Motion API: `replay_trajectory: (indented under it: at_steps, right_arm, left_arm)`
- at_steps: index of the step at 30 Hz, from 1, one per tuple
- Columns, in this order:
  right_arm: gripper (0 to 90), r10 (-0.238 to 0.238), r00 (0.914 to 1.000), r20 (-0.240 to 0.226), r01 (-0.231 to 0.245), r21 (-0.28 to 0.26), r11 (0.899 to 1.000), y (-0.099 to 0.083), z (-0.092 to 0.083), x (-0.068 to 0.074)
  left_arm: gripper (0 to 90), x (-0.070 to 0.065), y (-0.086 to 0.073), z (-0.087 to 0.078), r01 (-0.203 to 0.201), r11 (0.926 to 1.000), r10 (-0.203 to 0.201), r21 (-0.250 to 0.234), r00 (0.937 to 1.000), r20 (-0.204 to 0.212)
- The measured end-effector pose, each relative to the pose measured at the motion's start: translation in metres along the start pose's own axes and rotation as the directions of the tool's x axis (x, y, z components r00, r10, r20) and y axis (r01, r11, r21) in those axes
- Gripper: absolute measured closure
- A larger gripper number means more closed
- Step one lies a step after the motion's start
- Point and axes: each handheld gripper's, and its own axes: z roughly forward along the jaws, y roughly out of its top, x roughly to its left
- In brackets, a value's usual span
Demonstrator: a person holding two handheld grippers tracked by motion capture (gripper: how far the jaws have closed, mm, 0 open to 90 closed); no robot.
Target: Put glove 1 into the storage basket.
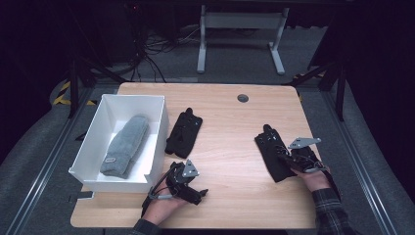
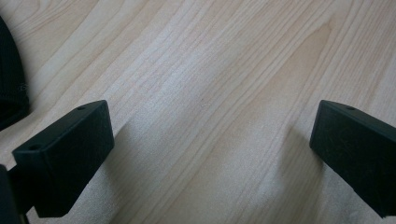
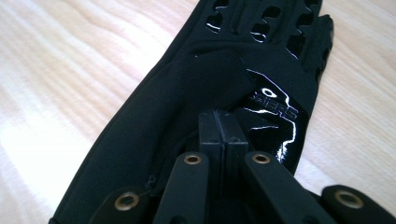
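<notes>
At the left edge of the wooden table stands a white open box, and inside it a grey knitted mitten lies lengthwise, its cuff toward the person. Just right of the box wall a black glove lies flat on the wood, fingers pointing away from the person. Near the front edge, close to the box's near corner, the left gripper rests low over the table in the person's left hand, pointing to the right; in the left gripper view its two black jaws stand wide apart with bare wood grain between them and nothing held, and a dark fabric edge shows at the far left of that view. A small dark round grommet sits in the tabletop near the far edge. On the right side of the table a second black glove lies with its fingers pointing away, glossy markings on its back. The right gripper sits over that glove's cuff end, held by the right hand, whose checked sleeve comes in from the bottom. In the right gripper view its jaws are pressed together, pinching the black glove's fabric at their tips.
</notes>
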Motion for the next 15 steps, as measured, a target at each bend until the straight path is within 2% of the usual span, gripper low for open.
replay_trajectory:
  at_steps: [4,8,9,13,15]
  right_arm:
    - [90.0,-0.024,0.9994,-0.024,0.024,0.005,1.000,-0.002,-0.003,0.013]
    - [90.0,-0.038,0.9987,-0.035,0.038,0.006,0.999,-0.003,-0.005,0.020]
    - [90.0,-0.042,0.9980,-0.047,0.042,0.008,0.999,-0.004,-0.006,0.026]
    - [90.0,-0.053,0.9971,-0.054,0.054,0.011,0.998,-0.004,-0.007,0.032]
    - [90.0,-0.065,0.9959,-0.063,0.066,0.014,0.998,-0.005,-0.009,0.040]
  left_arm:
    - [0.1,0.000,0.000,0.000,0.000,1.0000,0.000,0.000,1.0000,0.000]
    - [0.1,0.000,0.000,0.000,0.001,1.0000,-0.001,0.000,1.0000,0.001]
    - [0.1,0.000,0.000,0.000,0.000,1.0000,0.000,-0.001,1.0000,0.001]
    - [0.1,0.000,0.000,0.000,0.002,1.0000,-0.002,-0.002,1.0000,0.001]
    - [0.1,0.000,0.000,0.000,0.000,1.0000,0.000,0.000,1.0000,0.002]
